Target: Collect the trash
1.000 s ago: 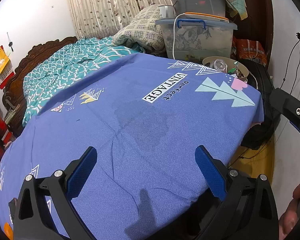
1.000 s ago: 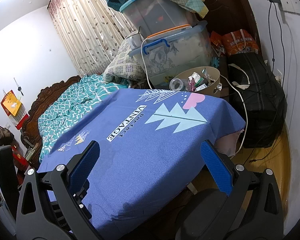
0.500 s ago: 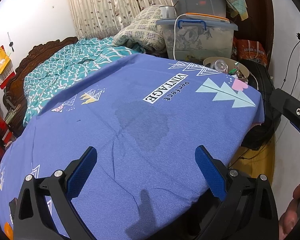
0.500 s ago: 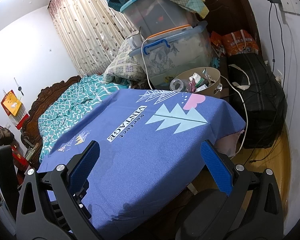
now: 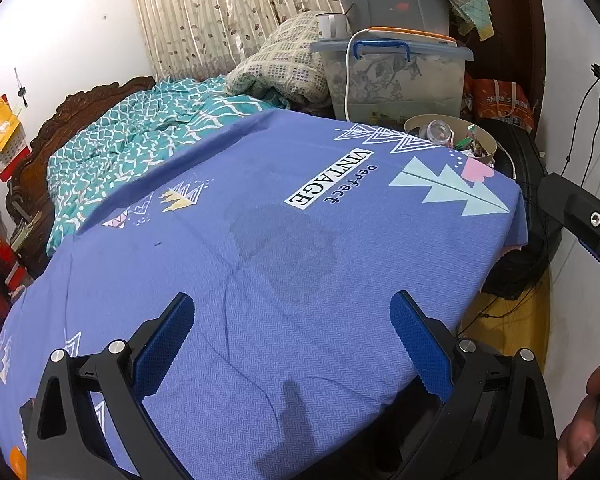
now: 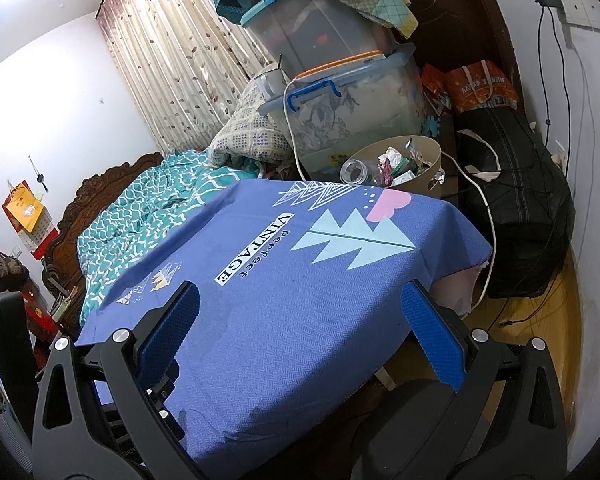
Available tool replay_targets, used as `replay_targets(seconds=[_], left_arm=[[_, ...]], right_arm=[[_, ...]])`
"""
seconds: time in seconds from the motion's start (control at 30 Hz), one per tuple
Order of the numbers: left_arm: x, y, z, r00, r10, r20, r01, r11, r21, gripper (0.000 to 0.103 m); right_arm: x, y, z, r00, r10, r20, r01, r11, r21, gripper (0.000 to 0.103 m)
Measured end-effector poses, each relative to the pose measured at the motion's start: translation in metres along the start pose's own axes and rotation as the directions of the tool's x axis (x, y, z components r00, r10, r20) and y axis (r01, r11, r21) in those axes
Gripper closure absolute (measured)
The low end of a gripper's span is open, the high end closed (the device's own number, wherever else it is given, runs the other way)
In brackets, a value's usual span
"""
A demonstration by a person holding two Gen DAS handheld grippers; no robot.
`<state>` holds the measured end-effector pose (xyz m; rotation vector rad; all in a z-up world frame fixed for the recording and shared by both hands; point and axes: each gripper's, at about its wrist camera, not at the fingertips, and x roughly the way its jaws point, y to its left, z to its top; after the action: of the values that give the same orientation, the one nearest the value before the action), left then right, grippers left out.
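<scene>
Since the trash sits in the beige bin (image 6: 420,152) at the far corner of the blue sheet (image 6: 284,320), with a clear bottle (image 6: 354,172) and crumpled wrappers (image 6: 396,162) heaped inside it, you have little left to fetch from the cloth: no loose litter shows on it in either view. Nothing has shifted over the last second; the bin, the sheet and your two tools sit just as they did, so the job looks either finished or paused. Your left gripper (image 5: 292,344) hangs over the near end of the sheet with its blue pads spread wide and nothing between them. Your right gripper (image 6: 300,332) is likewise wide apart and empty, well short of the bin. Behind the bin stand the stacked storage boxes (image 6: 348,108), with a black bag (image 6: 516,208) beside them against the wall. A dark damp-looking patch (image 5: 284,240) marks the sheet's middle.
</scene>
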<state>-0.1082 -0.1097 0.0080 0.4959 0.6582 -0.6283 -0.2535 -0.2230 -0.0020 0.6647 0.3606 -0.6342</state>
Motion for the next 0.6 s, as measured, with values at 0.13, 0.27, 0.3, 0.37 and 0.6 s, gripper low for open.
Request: replay_targets(seconds=[0.13, 0.27, 0.3, 0.37, 0.6], left_arm=[[-0.0008, -0.0007, -0.0002, 1.0, -0.002, -0.001, 0.002, 1.0, 0.002, 0.009], [-0.001, -0.0008, -0.0002, 1.0, -0.002, 0.001, 0.002, 1.0, 0.001, 0.009], [-0.0008, -0.0008, -0.0003, 1.0, -0.002, 0.0, 0.002, 1.0, 0.001, 0.009], [-0.0009, -0.0009, -0.0004, 1.0, -0.001, -0.001, 0.001, 1.0, 0.002, 0.009], [-0.0006, -0.0009, -0.0005, 1.0, -0.003, -0.001, 0.003, 1.0, 0.001, 0.009]], right_arm=[[0.0, -0.0001, 0.0, 1.0, 0.0, 0.0, 0.0, 1.0, 0.0, 0.003], [0.0, -0.0001, -0.0001, 1.0, 0.0, 0.0, 0.0, 1.0, -0.001, 0.003], [0.0001, -0.0006, -0.0012, 1.0, 0.0, -0.001, 0.0, 1.0, -0.001, 0.003], [0.0006, -0.0003, -0.0008, 1.0, 0.0, 0.0, 0.0, 1.0, 0.0, 0.003], [0.0002, -0.0003, -0.0014, 1.0, 0.0, 0.0, 0.0, 1.0, -0.001, 0.003]])
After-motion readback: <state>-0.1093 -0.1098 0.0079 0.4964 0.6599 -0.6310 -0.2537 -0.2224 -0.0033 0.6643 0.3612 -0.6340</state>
